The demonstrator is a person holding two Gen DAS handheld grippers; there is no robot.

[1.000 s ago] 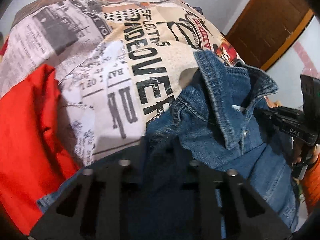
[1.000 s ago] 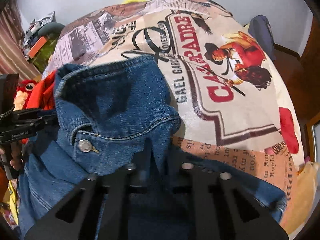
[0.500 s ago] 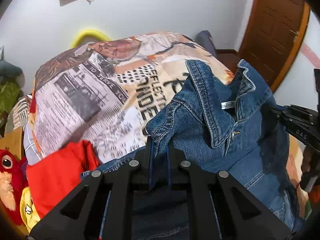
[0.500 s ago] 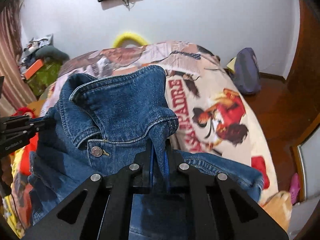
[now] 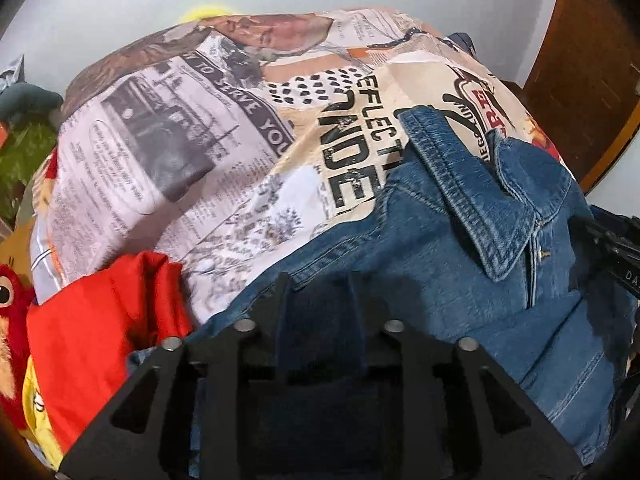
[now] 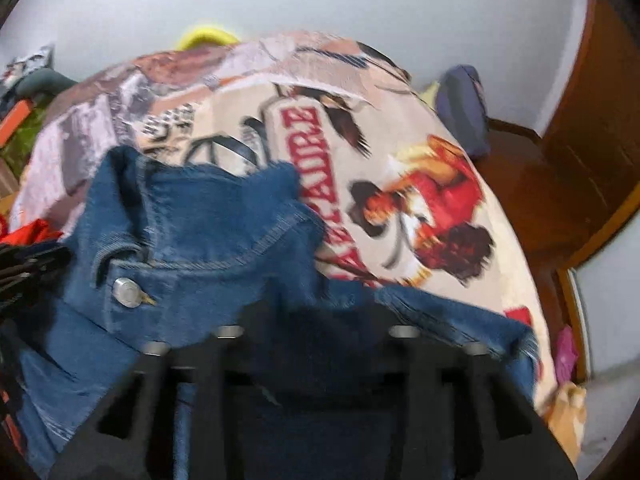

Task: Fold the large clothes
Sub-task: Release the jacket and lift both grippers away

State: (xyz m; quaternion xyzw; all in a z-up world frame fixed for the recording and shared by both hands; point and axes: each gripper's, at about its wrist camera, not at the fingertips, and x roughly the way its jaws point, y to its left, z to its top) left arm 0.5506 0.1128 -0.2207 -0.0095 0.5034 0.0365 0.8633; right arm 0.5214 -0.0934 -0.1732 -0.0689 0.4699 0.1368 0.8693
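Observation:
A blue denim jacket lies at the near edge of a bed covered with a newspaper-print spread. Its collar points up and away. My left gripper has its fingers spread with denim lying between them. In the right wrist view the same jacket shows its collar and a metal button. My right gripper has its fingers apart too, with denim between them. The right wrist view is blurred by motion. Each gripper shows at the edge of the other's view.
A red garment lies left of the jacket at the bed's near edge, beside a red plush toy. A wooden door and wooden floor are to the right. A dark bag sits by the far wall.
Both grippers, shut on the jacket and holding it up half a second ago, have lowered it onto the bed and their fingers have spread apart.

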